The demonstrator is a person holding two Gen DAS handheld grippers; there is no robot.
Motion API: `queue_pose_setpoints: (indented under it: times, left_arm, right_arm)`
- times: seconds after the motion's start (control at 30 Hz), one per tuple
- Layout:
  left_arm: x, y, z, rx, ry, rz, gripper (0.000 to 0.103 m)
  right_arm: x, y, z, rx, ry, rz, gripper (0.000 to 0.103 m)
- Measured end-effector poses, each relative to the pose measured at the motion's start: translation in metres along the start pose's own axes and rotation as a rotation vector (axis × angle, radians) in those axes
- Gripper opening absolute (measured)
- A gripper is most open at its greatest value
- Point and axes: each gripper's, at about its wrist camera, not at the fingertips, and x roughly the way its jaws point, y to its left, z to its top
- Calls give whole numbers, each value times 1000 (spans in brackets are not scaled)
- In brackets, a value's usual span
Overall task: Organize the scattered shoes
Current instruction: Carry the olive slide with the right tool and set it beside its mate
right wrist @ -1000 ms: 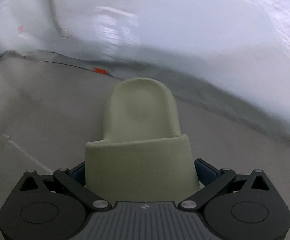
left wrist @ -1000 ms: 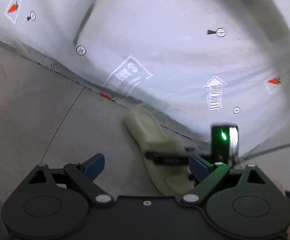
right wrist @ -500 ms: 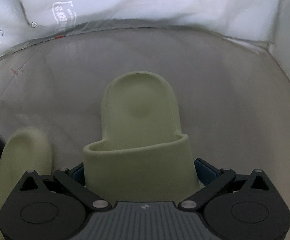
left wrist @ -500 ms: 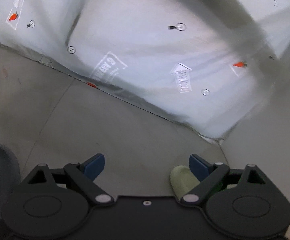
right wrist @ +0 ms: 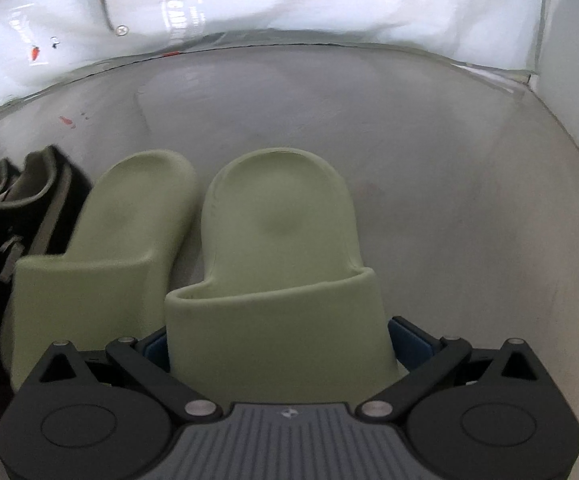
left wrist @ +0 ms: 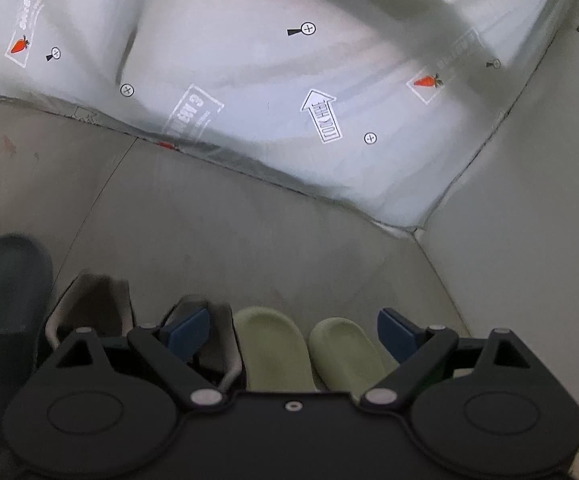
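Observation:
My right gripper is shut on the strap of a pale green slipper, whose sole lies flat on the grey floor with the toe pointing away. Its mate, a second green slipper, lies parallel just to the left, almost touching. In the left wrist view my left gripper is open and holds nothing. Both green slippers' toes show between its fingers, lower down.
Brown-lined beige shoes and a dark grey slipper continue the row leftward. Dark shoes stand left of the green pair. A printed white plastic sheet covers the back wall. A pale wall closes the right side.
My right gripper has carried its slipper down beside the other green slipper. My left gripper has drawn back from that slipper, still open, and the row of shoes has come into its view.

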Motion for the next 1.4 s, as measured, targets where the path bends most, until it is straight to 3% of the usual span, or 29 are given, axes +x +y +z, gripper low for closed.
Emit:
queue_pose_setpoints:
  times: [0.23, 0.43, 0.8, 0.93, 1.1, 1.3, 1.4]
  left_arm:
    - [-18, -1, -10, -16, -21, 20, 92]
    - [-25, -4, -16, -30, -30, 32, 92]
    - [-35, -20, -29, -25, -47, 47, 92]
    - [-38, -29, -41, -20, -37, 49, 92]
    - [-41, -40, -57, -14, -25, 50, 92]
    - [-43, -51, -72, -11, -19, 51, 92]
    - [-45, -51, -73, 4, -28, 54, 92]
  right_arm:
    - [-9, -6, -6, 99, -9, 49, 102]
    - [-1, -10, 4, 125, -13, 33, 102]
    - [6, -16, 8, 83, -37, 77, 103]
    - [0, -14, -2, 103, -61, 50, 103]
    - [-31, -11, -29, 34, -256, 13, 103]
    - [-58, -14, -33, 48, -340, 11, 103]
    - [-71, -6, -44, -19, -366, -56, 103]
